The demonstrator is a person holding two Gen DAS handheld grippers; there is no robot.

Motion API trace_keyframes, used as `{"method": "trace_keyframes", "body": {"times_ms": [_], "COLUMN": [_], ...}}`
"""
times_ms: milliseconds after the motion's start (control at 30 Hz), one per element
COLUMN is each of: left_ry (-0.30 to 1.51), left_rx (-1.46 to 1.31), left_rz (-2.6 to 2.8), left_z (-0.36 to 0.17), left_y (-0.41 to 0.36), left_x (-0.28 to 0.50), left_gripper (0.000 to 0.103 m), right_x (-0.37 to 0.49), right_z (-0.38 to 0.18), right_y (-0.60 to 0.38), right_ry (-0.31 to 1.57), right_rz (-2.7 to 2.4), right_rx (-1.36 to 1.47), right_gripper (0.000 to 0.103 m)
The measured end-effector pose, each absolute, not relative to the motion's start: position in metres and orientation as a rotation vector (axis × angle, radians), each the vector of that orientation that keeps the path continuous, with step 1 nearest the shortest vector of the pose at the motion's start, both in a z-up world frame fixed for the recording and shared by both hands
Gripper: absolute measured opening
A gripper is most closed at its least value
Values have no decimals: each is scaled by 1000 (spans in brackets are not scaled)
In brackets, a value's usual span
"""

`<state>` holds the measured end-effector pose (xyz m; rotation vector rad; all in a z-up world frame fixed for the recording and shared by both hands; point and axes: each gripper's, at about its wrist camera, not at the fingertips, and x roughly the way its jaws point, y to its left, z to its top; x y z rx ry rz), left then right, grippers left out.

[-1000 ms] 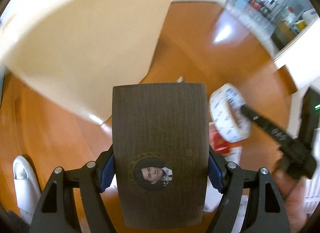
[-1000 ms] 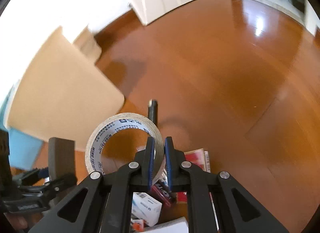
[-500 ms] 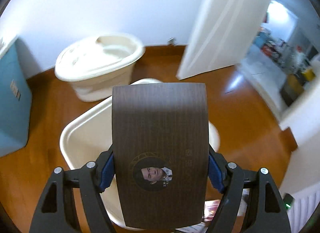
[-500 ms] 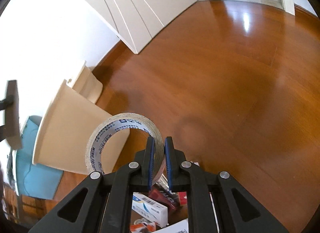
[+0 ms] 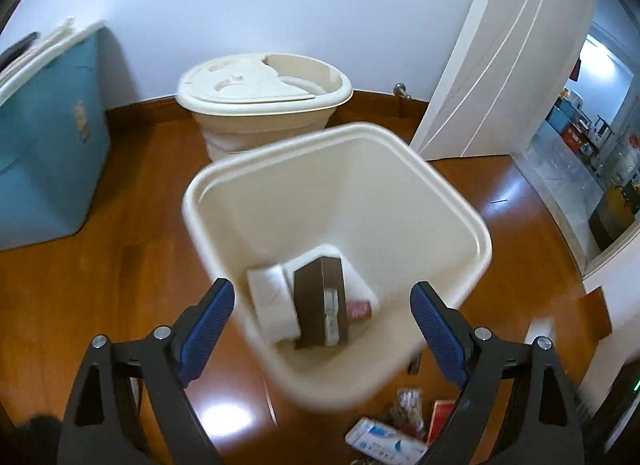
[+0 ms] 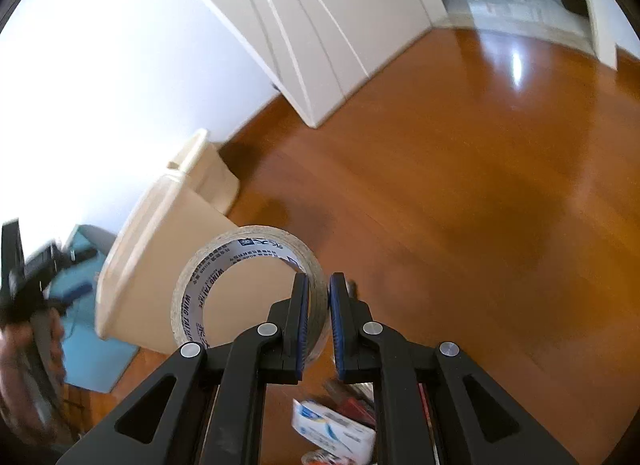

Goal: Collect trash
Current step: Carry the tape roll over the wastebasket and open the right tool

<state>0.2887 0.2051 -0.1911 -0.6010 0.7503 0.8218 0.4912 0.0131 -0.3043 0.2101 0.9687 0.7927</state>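
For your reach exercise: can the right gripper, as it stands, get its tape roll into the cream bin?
Probably yes. The right gripper grips the tape roll beside the cream bin, whose open top has no lid; only the left gripper hovers above it.

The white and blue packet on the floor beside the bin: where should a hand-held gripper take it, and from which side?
Across its short width, coming from above. The white and blue packet lies flat on the wooden floor, long and narrow, with other litter close behind it, so a top-down approach probably avoids snagging that.
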Motion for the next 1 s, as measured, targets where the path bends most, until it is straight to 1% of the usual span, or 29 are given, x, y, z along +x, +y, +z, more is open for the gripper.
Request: {"method": "trace_keyframes", "body": {"times_ms": [100,233,300,400,533,733,1000], "left_ry": [816,935,999,1113,1230,1365,1405], "left_rx": [-582,-465,-430,-480,-524,-498,-475], "left_rz": [801,729,687,633,615,649,643], "left_z": [-217,-253,-268,-301,-337,-369,-382], "left_y": [167,121,107,104,108,109,101], "left_x": [272,271,274,274,267,258,253], "left_gripper": [91,91,91,91,91,91,91], "right_x": [491,483,479,474,461,449,432], "right_z": [-271,-225,-209,-195,-188,-198,-228], "right_y": [31,66,82,110,145,209,270], "right_ry": [906,811,775,764,760,821,879], "right_rz": [859,969,1016,1077,1135,1196,1224], "right_rx": [213,180,158,160,87,-68,-242], "right_gripper": [10,10,10,10,10,10,11]}}
